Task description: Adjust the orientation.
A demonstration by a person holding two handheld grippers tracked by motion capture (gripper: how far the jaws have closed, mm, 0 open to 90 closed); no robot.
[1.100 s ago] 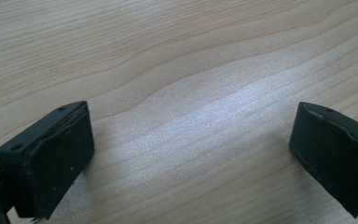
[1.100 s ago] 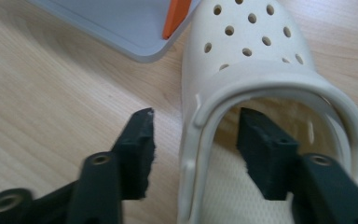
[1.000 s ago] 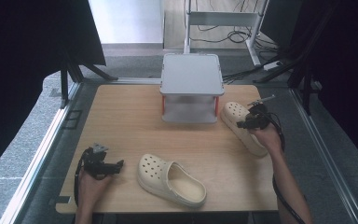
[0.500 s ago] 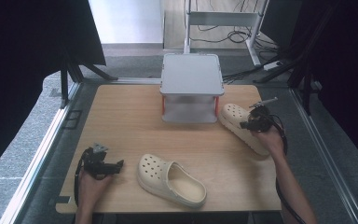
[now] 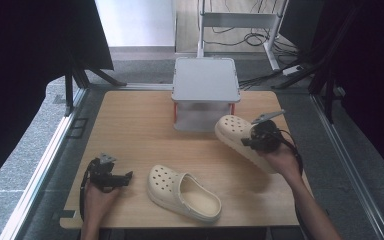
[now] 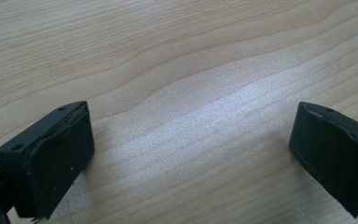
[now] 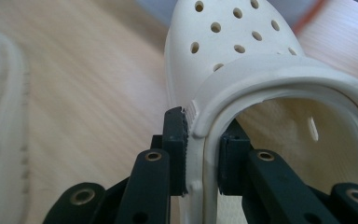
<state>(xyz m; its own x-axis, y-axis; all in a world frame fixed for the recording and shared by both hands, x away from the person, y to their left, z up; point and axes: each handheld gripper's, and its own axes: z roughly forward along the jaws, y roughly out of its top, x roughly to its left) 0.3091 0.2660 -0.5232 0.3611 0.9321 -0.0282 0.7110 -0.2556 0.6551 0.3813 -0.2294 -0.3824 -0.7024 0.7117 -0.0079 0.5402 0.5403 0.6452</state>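
We pinch the side wall of one cream clog (image 7: pixel 242 70) between the jaws of our right gripper (image 7: pixel 203 154), one jaw outside and one inside its opening, a hold that lets us carry it by the rim above the desk (image 5: pixel 130 125). Our left gripper (image 6: pixel 191 154) has its jaws spread with bare wood between them, likely waiting for the second clog (image 5: pixel 182 192) just beside it.

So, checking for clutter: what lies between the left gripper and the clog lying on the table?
Nothing: in the high view only bare table separates the left gripper from the clog.
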